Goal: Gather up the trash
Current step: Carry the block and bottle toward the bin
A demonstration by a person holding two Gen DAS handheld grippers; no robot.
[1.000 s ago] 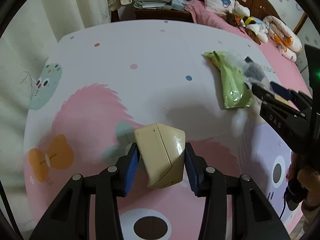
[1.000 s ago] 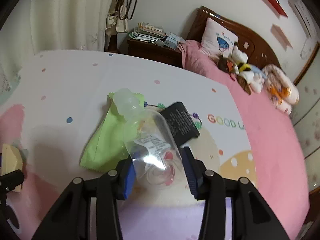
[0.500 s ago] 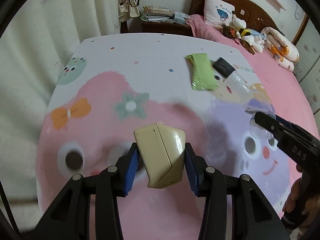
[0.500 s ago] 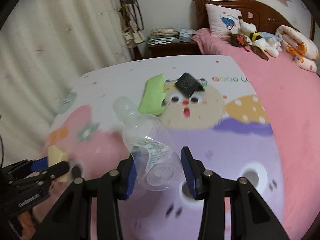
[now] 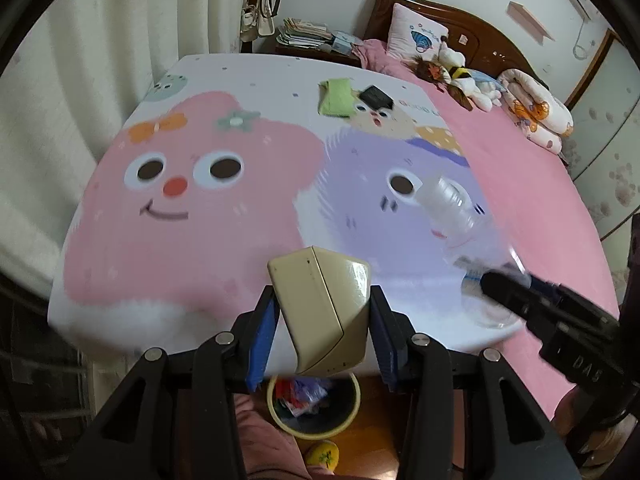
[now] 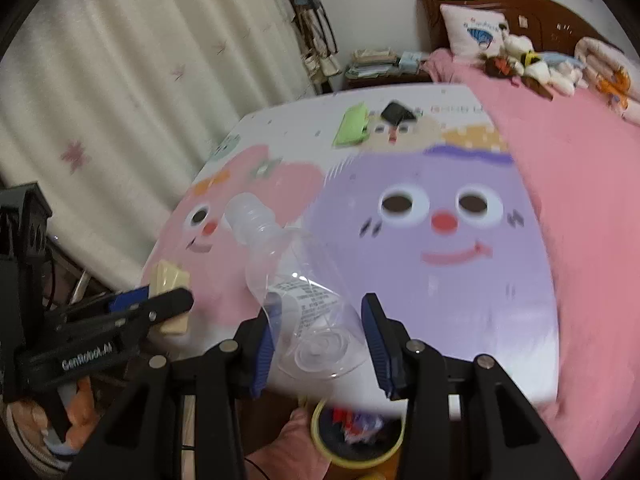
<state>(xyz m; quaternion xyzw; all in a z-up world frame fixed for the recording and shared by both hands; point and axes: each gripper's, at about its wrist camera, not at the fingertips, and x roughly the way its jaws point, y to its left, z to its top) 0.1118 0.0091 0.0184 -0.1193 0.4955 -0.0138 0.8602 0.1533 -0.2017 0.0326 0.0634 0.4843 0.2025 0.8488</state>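
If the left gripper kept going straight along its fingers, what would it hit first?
Likely the bed cover. The left gripper, shut on a beige box, points down past the bed's near edge, with the bin below and nearer. Depth is unclear in the fisheye.

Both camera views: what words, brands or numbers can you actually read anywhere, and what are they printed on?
"GenRobot.AI": on the left gripper, seen in the right view.
"DAS": on the right gripper, seen in the left view, partly cut off.
"GOOD": on the bedsheet, partly hidden and blurred.
Bottle label: fine print, too small to read.
Black pouch, green packet: nothing legible.
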